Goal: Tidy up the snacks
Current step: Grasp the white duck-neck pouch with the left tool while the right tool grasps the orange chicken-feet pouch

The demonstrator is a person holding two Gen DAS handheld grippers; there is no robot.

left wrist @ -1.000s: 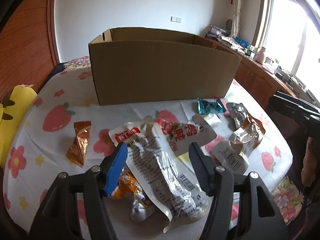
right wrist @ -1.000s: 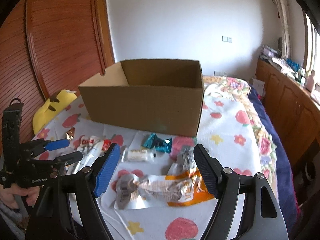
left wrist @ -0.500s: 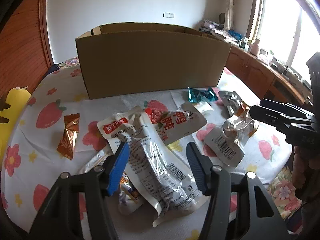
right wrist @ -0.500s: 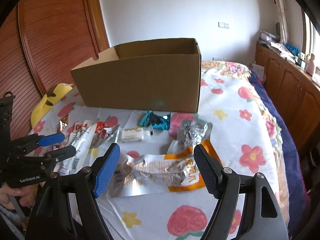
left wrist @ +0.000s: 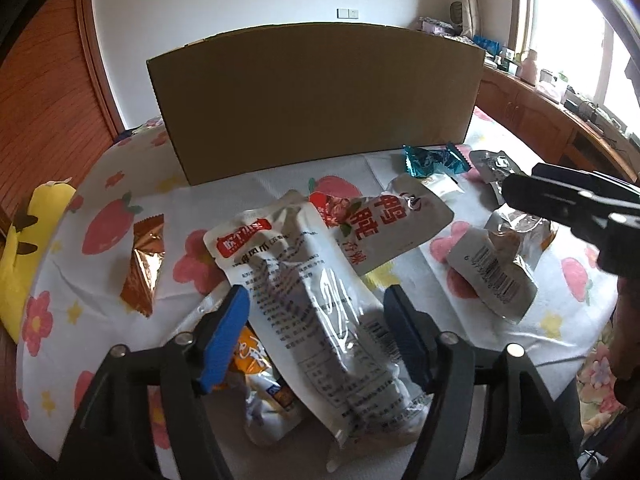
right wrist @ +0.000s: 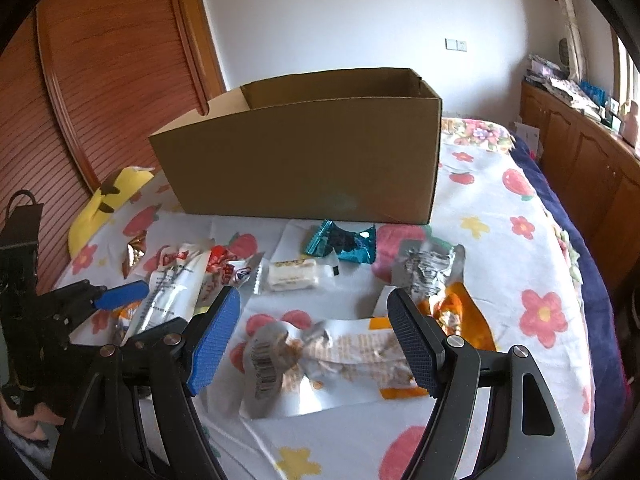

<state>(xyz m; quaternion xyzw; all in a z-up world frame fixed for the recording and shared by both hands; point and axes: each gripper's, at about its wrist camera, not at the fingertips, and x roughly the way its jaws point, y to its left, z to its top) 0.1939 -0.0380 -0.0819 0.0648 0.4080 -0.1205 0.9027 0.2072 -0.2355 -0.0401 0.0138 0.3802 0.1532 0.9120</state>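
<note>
Both grippers have come down lower & closer to the snacks in the last sec. The box (right wrist: 304,160) looks bigger now, so both hands moved fwd too.

The L gripper (left wrist: 316,320) has its jaws wide open, one on each side of the long white pack (left wrist: 316,304). The pack lies flat on the bedsheet (left wrist: 100,320), on top of an orange pack (left wrist: 250,356). Nothing is pinched yet. I think it's about to close on that pack, as the pads are now low beside it.

The R gripper (right wrist: 312,320) is open wide too, holding nothing. It hangs over the silver & orange pack (right wrist: 340,356), which lies flat w/ its barcode end to the left. Prob its next pick.

Other snacks sit near the box front, not in it: teal candy (right wrist: 344,240), small white bar (right wrist: 294,274), crinkly silver pack (right wrist: 428,268), red-print pack (left wrist: 384,224), copper wrapper (left wrist: 146,264). A yellow toy (right wrist: 108,200) is at the left edge of the bed.

What's in the box I can't see from here. So most of the job is left: many snacks are out on the sheet. Packs are thin & slippy, so a grab from the sides could slide off or drag the orange one along.
</note>
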